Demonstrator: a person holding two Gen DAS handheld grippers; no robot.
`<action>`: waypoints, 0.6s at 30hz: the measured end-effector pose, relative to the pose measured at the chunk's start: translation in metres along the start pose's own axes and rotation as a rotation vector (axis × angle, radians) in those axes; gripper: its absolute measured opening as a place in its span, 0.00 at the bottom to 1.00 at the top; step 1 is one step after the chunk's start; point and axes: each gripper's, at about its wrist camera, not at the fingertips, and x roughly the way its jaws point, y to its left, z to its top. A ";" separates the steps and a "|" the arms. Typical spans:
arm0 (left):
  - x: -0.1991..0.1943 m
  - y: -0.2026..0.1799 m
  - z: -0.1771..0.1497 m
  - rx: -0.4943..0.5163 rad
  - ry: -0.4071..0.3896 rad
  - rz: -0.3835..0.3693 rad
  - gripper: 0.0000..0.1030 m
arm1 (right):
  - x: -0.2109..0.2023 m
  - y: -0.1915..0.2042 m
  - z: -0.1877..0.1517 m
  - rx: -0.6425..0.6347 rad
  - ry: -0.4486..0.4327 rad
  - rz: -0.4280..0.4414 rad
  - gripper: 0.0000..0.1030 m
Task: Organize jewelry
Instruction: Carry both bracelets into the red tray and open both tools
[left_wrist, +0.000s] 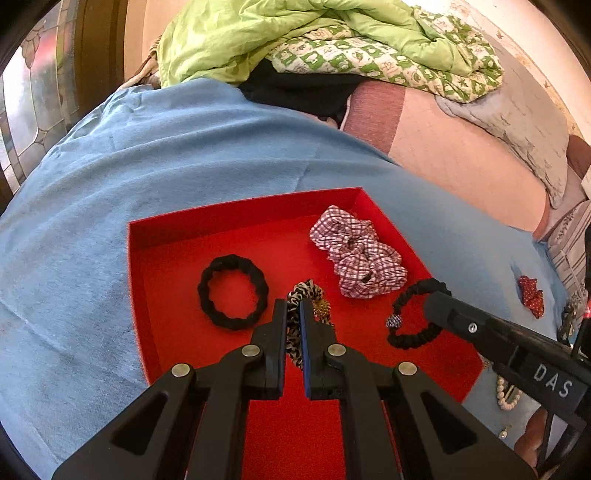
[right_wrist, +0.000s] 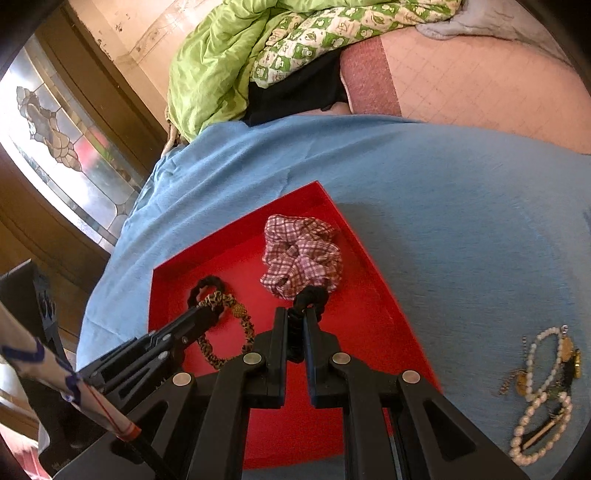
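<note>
- Left gripper (left_wrist: 293, 314) was clamped on leopard-print scrunchie (left_wrist: 308, 295), over red tray (left_wrist: 177, 266).
- Right gripper (right_wrist: 294, 319) pinched black beaded hair tie (right_wrist: 308, 295), also over tray.
- Plaid scrunchie (left_wrist: 356, 251) lay inside.

Bright daylight enters through the stained-glass window (right_wrist: 55, 147) at left, which is blown out to white in places. Strong fisheye curvature, with black vignetting at all corners. Slight motion blur on the blue sheet (right_wrist: 461, 236) at right; shadows are soft, colours saturated.
</note>
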 end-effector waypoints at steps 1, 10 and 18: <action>0.001 0.001 0.000 -0.003 0.003 0.001 0.06 | 0.003 0.000 0.001 0.005 0.003 0.006 0.09; 0.006 0.002 0.001 -0.008 0.023 0.009 0.06 | 0.021 -0.016 0.000 0.056 0.036 0.003 0.09; 0.015 0.004 -0.001 -0.015 0.056 0.035 0.06 | 0.026 -0.020 -0.001 0.050 0.047 -0.056 0.09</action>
